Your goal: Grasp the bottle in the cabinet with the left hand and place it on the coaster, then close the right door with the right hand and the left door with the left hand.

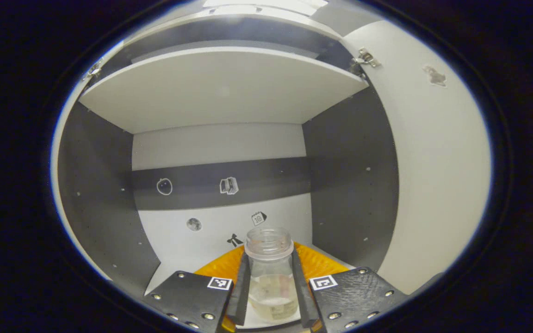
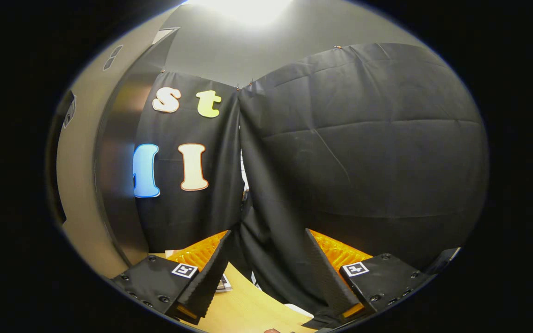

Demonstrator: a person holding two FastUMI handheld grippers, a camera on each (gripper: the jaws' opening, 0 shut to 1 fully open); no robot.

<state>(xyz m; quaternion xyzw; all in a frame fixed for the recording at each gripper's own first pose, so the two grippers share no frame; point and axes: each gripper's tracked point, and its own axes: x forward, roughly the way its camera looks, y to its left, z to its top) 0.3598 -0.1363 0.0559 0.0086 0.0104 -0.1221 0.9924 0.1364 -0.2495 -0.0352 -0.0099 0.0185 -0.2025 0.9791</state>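
A clear lidless bottle (image 1: 269,273) with a little pale liquid stands upright on the lower floor of the open cabinet (image 1: 220,143). My left gripper (image 1: 270,286) reaches into the cabinet and both fingers press on the bottle's sides. The open right door (image 1: 433,175) shows white at the right of the left gripper view. In the right gripper view, my right gripper (image 2: 269,273) stands open above the wooden table (image 2: 248,314), with nothing between its fingers, facing the black cloth wall.
A white shelf (image 1: 220,88) spans the cabinet above the bottle. Small stickers mark the cabinet's back panel (image 1: 220,185). Door hinges (image 1: 366,58) sit at the upper corners. A pale wall and metal panel (image 2: 114,162) stand left of the cloth.
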